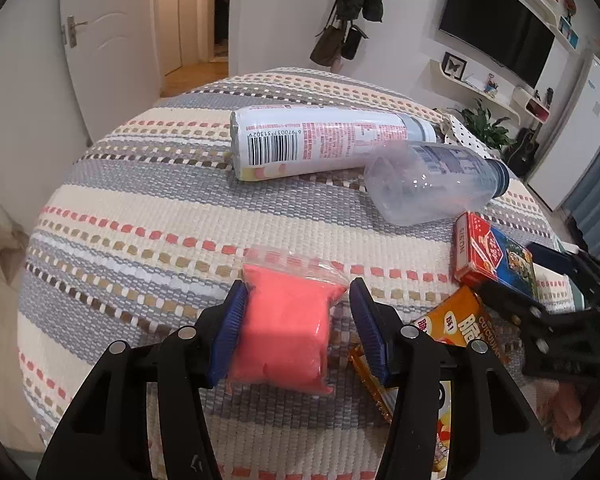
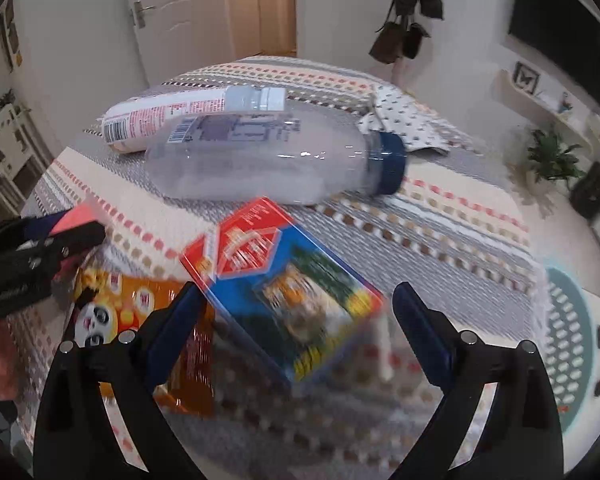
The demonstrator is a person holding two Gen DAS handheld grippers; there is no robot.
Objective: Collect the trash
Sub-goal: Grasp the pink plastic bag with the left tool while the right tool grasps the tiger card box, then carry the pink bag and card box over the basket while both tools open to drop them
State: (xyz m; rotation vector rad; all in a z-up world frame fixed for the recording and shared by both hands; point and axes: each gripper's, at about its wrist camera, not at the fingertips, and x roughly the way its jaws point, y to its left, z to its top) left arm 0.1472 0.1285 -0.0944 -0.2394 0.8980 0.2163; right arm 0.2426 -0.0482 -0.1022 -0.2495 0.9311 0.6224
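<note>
On the striped woven tablecloth [image 1: 140,208] lies a pink block in a clear plastic bag [image 1: 288,328], between the fingers of my left gripper [image 1: 298,316]. The left jaws are open around it, with a gap on the right side. My right gripper [image 2: 296,308] is open around a red and blue box [image 2: 288,284], jaws apart from it; the box also shows in the left wrist view [image 1: 496,256]. A white labelled bottle [image 1: 324,140] and a clear bottle with a blue cap [image 1: 432,184] lie on their sides further back. An orange snack packet [image 2: 140,320] lies between the grippers.
A spotted cloth [image 2: 412,120] lies at the table's far right. Beyond the table stand a white door [image 1: 108,40], hanging bags [image 1: 340,40], a wall TV [image 1: 500,24] and a potted plant [image 2: 552,160]. A round rug [image 2: 572,340] is on the floor at right.
</note>
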